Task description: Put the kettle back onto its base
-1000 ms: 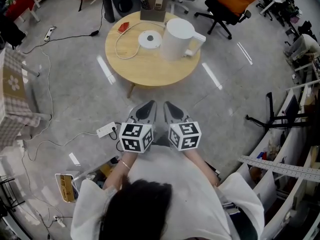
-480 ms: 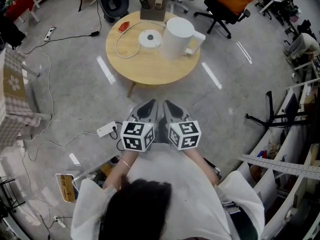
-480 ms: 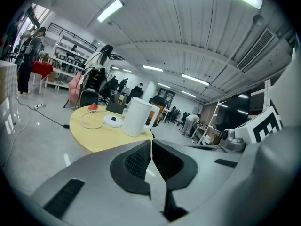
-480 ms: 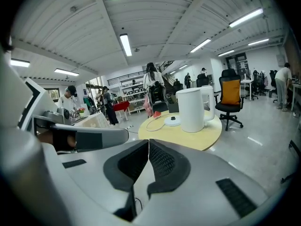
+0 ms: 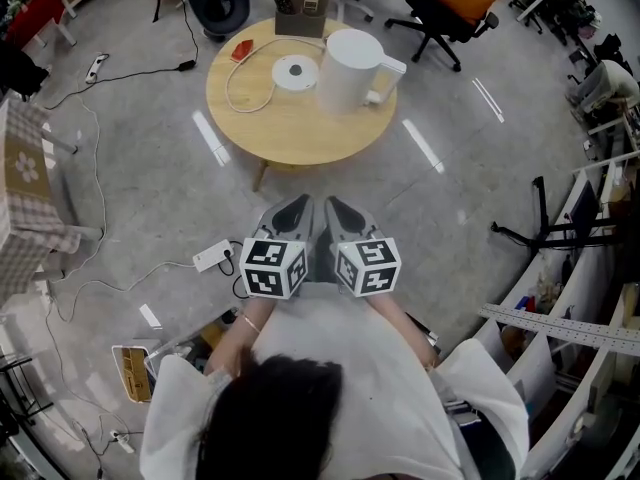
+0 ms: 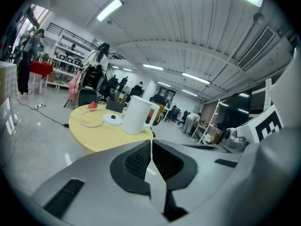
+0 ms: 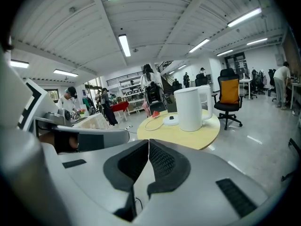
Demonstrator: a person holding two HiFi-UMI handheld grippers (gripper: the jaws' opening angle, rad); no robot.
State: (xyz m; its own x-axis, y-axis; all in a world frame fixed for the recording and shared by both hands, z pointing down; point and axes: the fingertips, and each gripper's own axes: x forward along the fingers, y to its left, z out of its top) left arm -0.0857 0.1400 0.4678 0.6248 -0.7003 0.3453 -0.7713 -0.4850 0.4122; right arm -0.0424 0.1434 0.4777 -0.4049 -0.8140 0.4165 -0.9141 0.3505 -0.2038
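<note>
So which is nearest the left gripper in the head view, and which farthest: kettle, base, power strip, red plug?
From the left gripper:
1. power strip, on the floor, left of it.
2. kettle, right side of the table.
3. base, left of the kettle.
4. red plug, table's far left edge.

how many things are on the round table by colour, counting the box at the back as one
white: 3 (kettle, base, cord)
red: 1 (plug)
dark: 1 (box)
total: 5
</note>
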